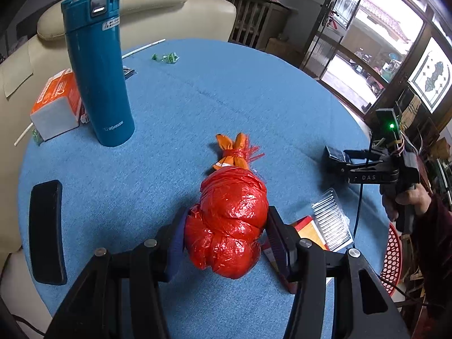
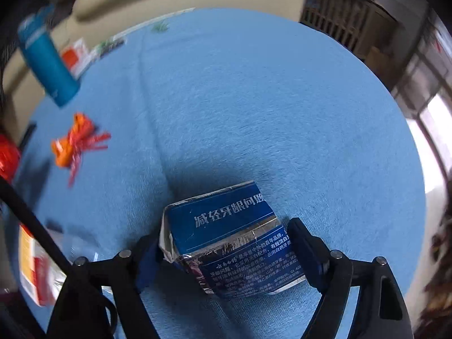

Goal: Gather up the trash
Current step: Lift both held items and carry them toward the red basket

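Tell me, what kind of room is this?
Probably a living room in someone's home. A cream sofa sits behind a round table with a blue cloth, and glass doors open onto a yard. A flask stands on the table.

A tied bag (image 1: 228,223) sits on the round table (image 1: 226,90) between the fingers of the left gripper (image 1: 226,240), its knotted neck pointing away from the tool. Ahead and to the left stands a flask (image 1: 97,70), with a carton (image 1: 56,104) just behind it on its left and a flat case (image 1: 46,231) lying nearer, far left. A ridged clear tray (image 1: 333,223) rests on a packet just right of the fingers. Further right, the right gripper (image 2: 226,257) straddles a crumpled box (image 2: 226,240) lying on the table.
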Motion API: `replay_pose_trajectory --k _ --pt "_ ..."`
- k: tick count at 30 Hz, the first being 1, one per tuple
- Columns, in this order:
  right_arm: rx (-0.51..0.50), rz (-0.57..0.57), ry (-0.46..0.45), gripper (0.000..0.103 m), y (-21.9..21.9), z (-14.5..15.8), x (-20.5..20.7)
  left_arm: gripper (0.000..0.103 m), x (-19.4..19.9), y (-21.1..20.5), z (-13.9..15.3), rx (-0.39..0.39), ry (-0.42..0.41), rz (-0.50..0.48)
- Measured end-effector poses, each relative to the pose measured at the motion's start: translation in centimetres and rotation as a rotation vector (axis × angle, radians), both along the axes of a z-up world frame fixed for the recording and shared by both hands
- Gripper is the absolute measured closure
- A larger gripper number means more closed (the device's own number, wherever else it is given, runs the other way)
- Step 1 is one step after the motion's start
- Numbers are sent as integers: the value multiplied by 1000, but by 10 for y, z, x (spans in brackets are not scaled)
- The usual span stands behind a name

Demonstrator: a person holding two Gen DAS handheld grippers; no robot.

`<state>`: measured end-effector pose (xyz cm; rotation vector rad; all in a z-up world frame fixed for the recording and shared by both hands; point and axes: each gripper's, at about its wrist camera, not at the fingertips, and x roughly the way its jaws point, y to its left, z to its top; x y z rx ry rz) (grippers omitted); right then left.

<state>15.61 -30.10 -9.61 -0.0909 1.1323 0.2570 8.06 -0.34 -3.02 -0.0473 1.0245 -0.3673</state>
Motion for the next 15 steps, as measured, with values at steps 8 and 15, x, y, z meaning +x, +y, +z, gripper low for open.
replay_pose_trajectory --k 8,15 --pt "219 -186 -74 21 -47 26 -67 47 -29 -18 23 -5 -48 -55" --pt "337 -241 -217 21 -50 85 -158 47 -66 -52 54 38 -142 -109"
